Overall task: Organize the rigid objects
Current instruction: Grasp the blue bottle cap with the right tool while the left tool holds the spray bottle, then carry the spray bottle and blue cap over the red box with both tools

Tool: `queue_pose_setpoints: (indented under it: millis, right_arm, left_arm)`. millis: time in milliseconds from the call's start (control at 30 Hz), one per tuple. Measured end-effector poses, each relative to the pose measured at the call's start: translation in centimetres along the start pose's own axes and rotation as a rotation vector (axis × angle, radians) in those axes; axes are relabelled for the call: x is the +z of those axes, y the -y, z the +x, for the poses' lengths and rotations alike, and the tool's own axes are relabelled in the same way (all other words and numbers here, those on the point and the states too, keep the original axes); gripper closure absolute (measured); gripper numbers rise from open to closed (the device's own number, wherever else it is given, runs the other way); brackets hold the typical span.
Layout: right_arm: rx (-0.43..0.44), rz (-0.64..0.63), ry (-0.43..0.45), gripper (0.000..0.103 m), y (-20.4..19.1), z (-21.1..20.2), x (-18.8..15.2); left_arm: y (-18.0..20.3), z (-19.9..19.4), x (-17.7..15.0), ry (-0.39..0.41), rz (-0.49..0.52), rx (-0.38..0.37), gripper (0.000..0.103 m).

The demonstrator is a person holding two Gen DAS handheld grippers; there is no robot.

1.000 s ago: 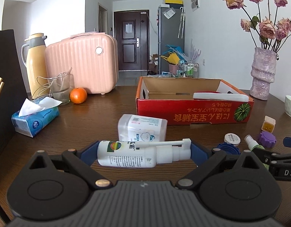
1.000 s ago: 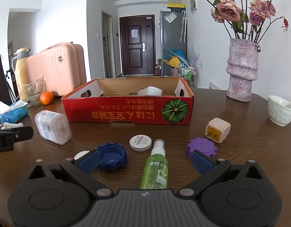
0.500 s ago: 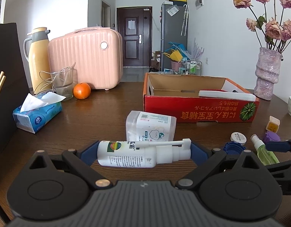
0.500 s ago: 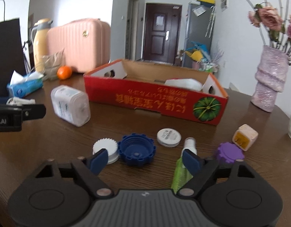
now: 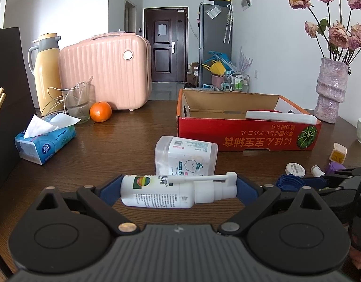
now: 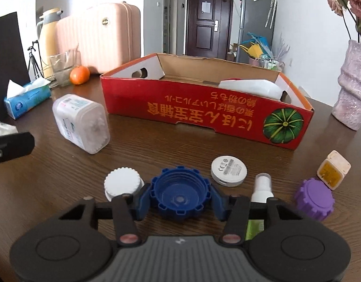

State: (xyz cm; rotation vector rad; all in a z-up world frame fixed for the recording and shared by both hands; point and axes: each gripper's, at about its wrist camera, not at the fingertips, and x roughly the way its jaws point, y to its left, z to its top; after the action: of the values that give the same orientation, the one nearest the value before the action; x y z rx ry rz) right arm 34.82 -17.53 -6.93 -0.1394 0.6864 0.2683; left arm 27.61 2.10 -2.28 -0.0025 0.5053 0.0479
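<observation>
Around the one red cardboard box lie three loose caps: one white, one blue, one purple. There are two spray bottles, one white and one green, one clear plastic tub, one round white disc and one plug adapter. Left of the box sits one orange.
</observation>
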Motion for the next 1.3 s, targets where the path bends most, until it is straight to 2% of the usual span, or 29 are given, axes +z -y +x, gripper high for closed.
queue_pose_setpoints:
  millis: [300,800,1300]
  right_arm:
    - [0.008,0.020,0.098,0.051,0.1,-3.1,-0.2]
    - [0.027,0.070,0.212,0.051,0.2,-7.9,-1.5]
    - [0.028,0.103,0.260,0.051,0.6,-9.4,-2.1]
  left_arm:
    - [0.1,0.1,-0.1,0.001,0.003,0.008,0.004]
    - [0.3,-0.3,-0.2,0.019,0.007,0.010,0.004]
    - [1.4,-1.2,-0.3,0.062,0.026,0.038,0.004]
